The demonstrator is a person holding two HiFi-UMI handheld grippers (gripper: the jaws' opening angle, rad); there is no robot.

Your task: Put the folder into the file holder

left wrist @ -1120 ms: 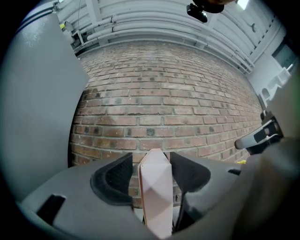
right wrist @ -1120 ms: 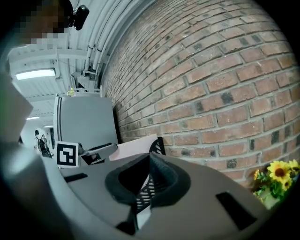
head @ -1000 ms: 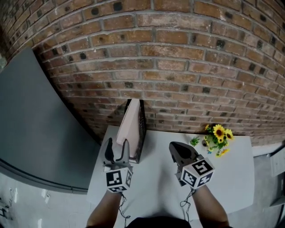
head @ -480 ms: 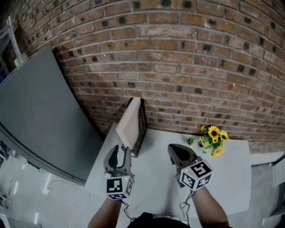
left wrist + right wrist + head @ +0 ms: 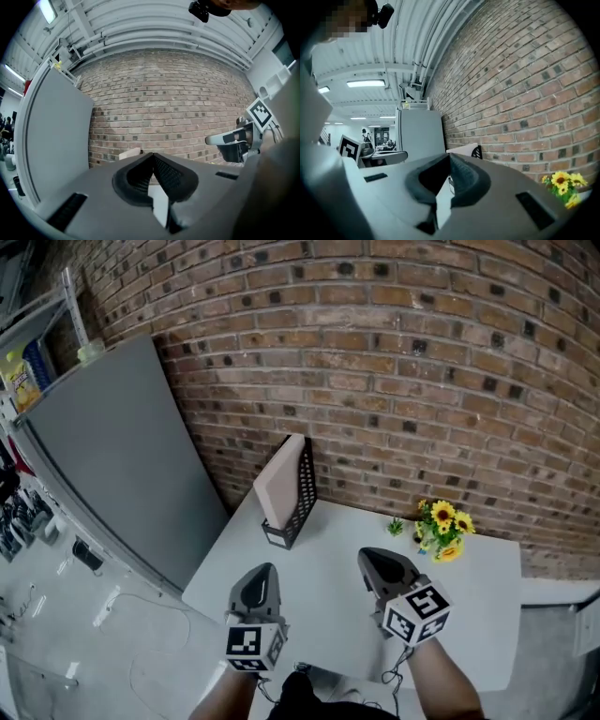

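The beige folder (image 5: pixel 280 482) stands upright inside the black mesh file holder (image 5: pixel 302 495) at the table's far left, against the brick wall. Both grippers hover over the near part of the white table (image 5: pixel 328 549), well back from the holder. My left gripper (image 5: pixel 266 569) has just been closing and is now shut with nothing between its jaws. My right gripper (image 5: pixel 367 555) is also shut and empty. In the left gripper view the shut jaws (image 5: pixel 152 153) hide most of the folder (image 5: pixel 130 153). The right gripper view has the folder (image 5: pixel 464 149) beyond its jaws (image 5: pixel 450 155).
A small bunch of yellow sunflowers (image 5: pixel 442 527) stands at the table's back right by the brick wall (image 5: pixel 394 381). A large grey panel (image 5: pixel 122 465) leans to the left of the table. The floor lies beyond the table's left edge.
Both grippers have drawn back from the file holder toward the table's near edge. The left jaws went from open to shut. The folder stays in the holder.
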